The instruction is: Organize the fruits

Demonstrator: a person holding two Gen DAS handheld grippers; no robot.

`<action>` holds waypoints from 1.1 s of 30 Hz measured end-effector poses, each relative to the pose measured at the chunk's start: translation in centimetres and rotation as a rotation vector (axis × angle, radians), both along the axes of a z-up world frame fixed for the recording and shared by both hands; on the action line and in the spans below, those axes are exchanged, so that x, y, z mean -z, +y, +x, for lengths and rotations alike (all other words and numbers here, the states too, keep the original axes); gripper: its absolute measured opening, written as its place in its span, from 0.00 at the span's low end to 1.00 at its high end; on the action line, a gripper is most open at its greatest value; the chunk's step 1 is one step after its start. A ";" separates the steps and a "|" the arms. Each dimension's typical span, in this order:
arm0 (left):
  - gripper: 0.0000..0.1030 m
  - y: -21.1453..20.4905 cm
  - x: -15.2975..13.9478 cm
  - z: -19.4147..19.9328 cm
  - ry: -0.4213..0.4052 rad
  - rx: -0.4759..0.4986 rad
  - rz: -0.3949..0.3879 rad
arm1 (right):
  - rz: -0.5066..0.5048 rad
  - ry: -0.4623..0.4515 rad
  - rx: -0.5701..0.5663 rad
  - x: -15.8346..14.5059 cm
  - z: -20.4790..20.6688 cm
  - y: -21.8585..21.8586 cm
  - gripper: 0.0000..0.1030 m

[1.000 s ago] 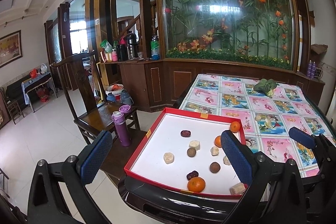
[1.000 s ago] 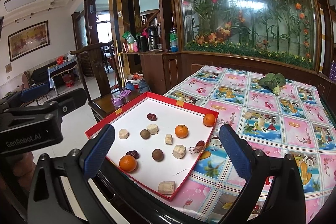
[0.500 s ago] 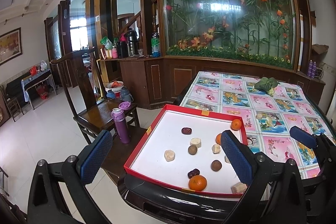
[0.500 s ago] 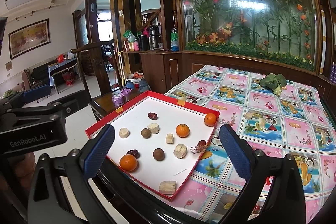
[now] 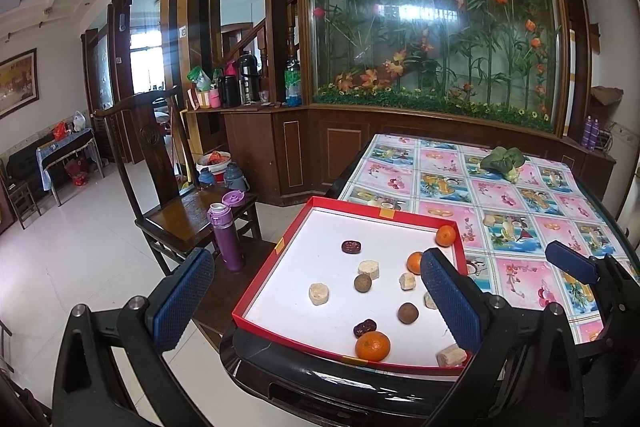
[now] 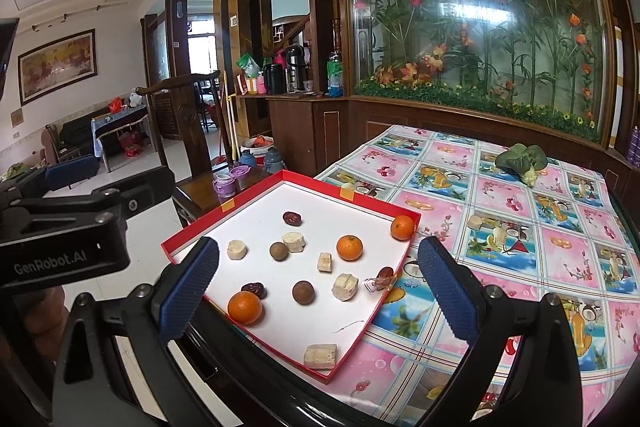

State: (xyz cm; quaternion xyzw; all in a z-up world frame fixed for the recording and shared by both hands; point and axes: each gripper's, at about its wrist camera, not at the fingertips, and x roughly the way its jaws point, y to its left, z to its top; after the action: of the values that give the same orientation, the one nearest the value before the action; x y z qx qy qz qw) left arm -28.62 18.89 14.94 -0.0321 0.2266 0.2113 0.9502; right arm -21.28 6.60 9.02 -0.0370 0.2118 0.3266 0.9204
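Observation:
A red-rimmed white tray (image 5: 276, 249) (image 6: 352, 197) sits at the table's near left corner. It holds three oranges (image 5: 372, 345) (image 6: 245, 307), dark red dates (image 6: 292, 218), brown round fruits (image 6: 303, 292) and pale banana chunks (image 6: 320, 355). One date (image 6: 386, 272) lies just outside the tray's right rim. My left gripper (image 5: 316, 301) is open and empty, held before the tray's near edge. My right gripper (image 6: 316, 283) is open and empty, above the tray's near right side; it also shows in the left wrist view (image 5: 568, 263).
The table has a flowered plastic cloth (image 6: 520, 223). A leafy green vegetable (image 6: 520, 159) lies at its far side. A wooden chair (image 5: 176, 199) with a purple flask (image 5: 226, 239) stands left of the table. A glass flower partition (image 6: 480, 7) rises behind.
Both grippers have drifted slightly; the tray appears a little lower and nearer in each view. Both stay open and nothing in the tray has moved.

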 end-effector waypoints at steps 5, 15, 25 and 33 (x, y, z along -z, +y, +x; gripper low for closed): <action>1.00 -0.2 -0.2 -0.1 -0.007 0.008 0.005 | -0.002 -0.001 0.000 0.0 0.0 0.0 0.97; 1.00 -0.4 -0.3 -0.1 -0.010 0.013 0.007 | -0.004 -0.003 -0.002 0.0 0.0 0.0 0.97; 1.00 -0.4 -0.2 -0.1 -0.011 0.013 0.004 | -0.008 -0.007 -0.002 0.1 -0.1 0.1 0.97; 1.00 -0.1 -1.3 0.1 -0.024 0.019 0.007 | -0.011 -0.009 -0.003 0.1 -0.2 0.4 0.97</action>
State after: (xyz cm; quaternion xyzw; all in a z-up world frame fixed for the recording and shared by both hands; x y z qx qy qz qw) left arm -28.47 18.76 16.22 -0.0290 0.2146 0.2028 0.9550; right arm -21.50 7.01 8.92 -0.0440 0.2094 0.3264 0.9207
